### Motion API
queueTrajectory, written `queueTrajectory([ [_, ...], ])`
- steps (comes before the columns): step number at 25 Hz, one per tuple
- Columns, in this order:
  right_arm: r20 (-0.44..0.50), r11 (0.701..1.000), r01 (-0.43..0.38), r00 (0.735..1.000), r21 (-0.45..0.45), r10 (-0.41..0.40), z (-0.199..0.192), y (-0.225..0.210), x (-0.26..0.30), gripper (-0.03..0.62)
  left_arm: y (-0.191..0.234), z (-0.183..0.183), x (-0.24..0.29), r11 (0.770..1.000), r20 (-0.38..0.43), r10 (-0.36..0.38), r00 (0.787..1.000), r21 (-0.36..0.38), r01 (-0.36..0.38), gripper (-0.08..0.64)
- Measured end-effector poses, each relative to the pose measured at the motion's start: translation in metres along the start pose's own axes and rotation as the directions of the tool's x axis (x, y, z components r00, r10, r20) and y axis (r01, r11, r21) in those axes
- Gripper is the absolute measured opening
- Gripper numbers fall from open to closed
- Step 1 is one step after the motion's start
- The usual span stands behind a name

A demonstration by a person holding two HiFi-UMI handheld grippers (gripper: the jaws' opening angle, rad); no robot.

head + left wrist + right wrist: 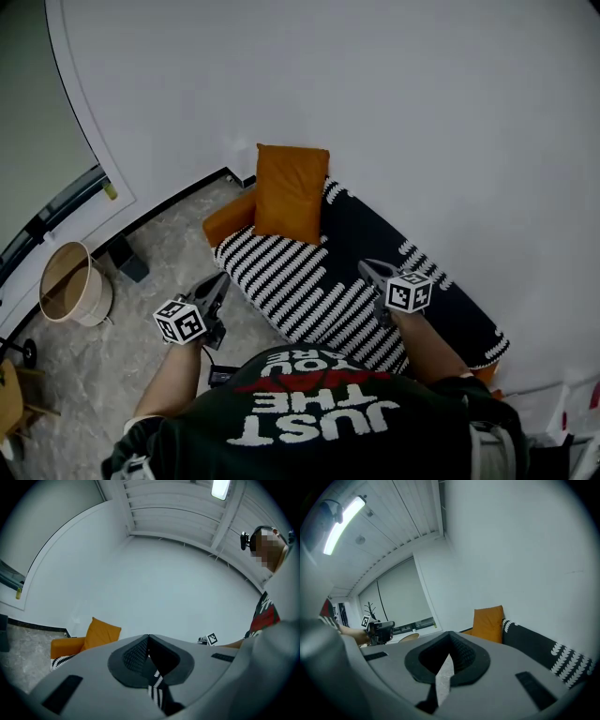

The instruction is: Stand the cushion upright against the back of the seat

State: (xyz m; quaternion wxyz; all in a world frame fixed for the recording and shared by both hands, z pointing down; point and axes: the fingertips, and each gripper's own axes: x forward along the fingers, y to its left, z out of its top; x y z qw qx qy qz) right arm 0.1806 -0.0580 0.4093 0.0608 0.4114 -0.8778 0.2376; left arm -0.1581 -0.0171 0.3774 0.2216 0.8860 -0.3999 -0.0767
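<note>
Cushion [291,192]: being propped upright at the seat's [228,223] far end.
Seat: being covered by a striped throw [309,281].
Left gripper [221,281]: being held beside the seat.
Right gripper [366,268]: being held above the throw.

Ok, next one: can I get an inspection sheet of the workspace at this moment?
Surface: seat under a black-and-white striped cover.
Job's things: orange cushion stands upright at the seat's far end, against the wall.
Clutter: round basket and a small dark object on the floor.
Grippers: left gripper and right gripper both shut, empty, apart from the cushion.
Cables: nothing seen.
Surroundings: plain white wall, marbled floor.
</note>
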Motion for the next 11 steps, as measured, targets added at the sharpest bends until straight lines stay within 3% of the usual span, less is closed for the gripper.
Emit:
queueTrajectory([
  [11,-0.011,1.0,-0.005,1.0,-0.02,0.005,0.0043,-0.003,0.0057,0.023,0.0052,-0.0015,0.0024,1.0,0.011,0.008,1.0,-0.014,-0.008,0.011],
])
